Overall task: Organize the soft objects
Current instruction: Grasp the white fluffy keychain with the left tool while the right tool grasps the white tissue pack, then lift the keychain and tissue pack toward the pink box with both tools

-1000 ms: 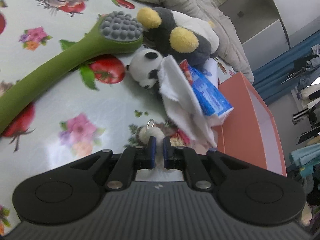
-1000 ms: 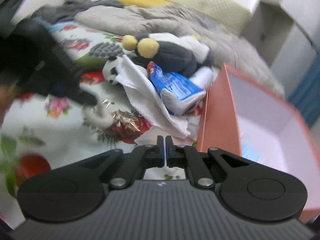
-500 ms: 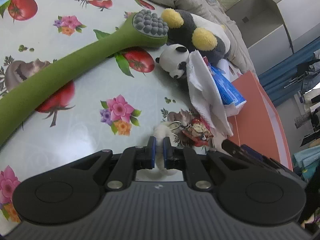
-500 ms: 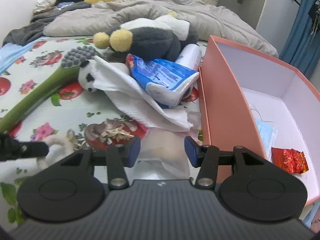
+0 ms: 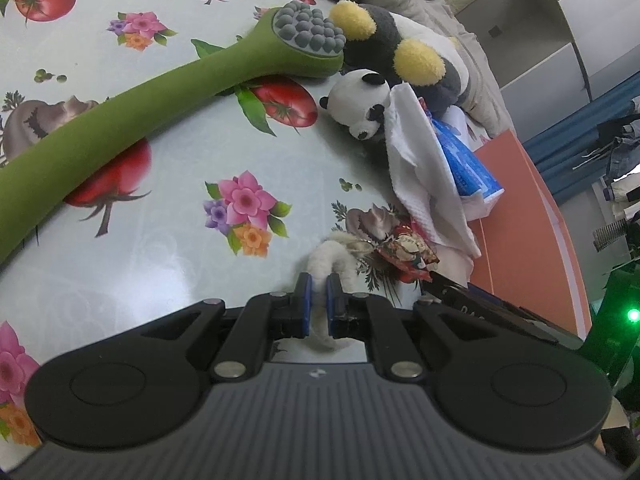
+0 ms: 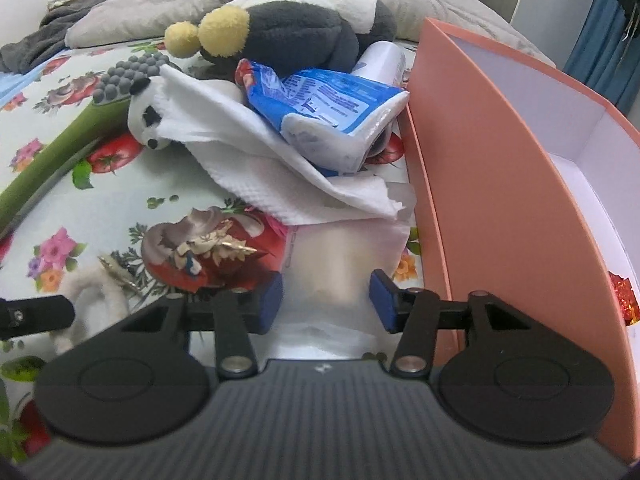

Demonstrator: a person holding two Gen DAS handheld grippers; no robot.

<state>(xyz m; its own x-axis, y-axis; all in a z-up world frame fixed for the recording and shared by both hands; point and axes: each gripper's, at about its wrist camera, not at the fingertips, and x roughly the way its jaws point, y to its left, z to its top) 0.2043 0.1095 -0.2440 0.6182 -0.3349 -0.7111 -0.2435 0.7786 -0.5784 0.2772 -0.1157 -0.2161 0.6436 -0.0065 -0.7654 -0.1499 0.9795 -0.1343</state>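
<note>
The salmon-pink cardboard box (image 6: 492,168) is the landmark here, standing open on the bed's glossy flower-and-tomato printed sheet (image 5: 160,200). Just beside its near wall lies a translucent white plastic packet (image 6: 332,264), half tucked under a crumpled white paper towel (image 6: 256,160). The right gripper (image 6: 326,300) was clenched a second ago; it has sprung apart, its jaws have just been closing again, and it has come down so that the packet now sits between the blue pads without being pinched yet. I'd say a grasp on that packet is what comes next, and then a short lift into the box.

Farther from the box, the left gripper (image 5: 318,304) stays clamped on a small white fluffy keychain loop (image 5: 332,256) that rests on the sheet, next to a red charm (image 5: 404,252).

Beyond the towel, away from the box's near end, the little panda plush (image 5: 356,108), the grey-and-yellow stuffed toy (image 6: 288,36) and the blue tissue pack (image 6: 328,108) are piled together, all not yet sorted. A long green massage stick (image 5: 120,120) lies farthest out.
</note>
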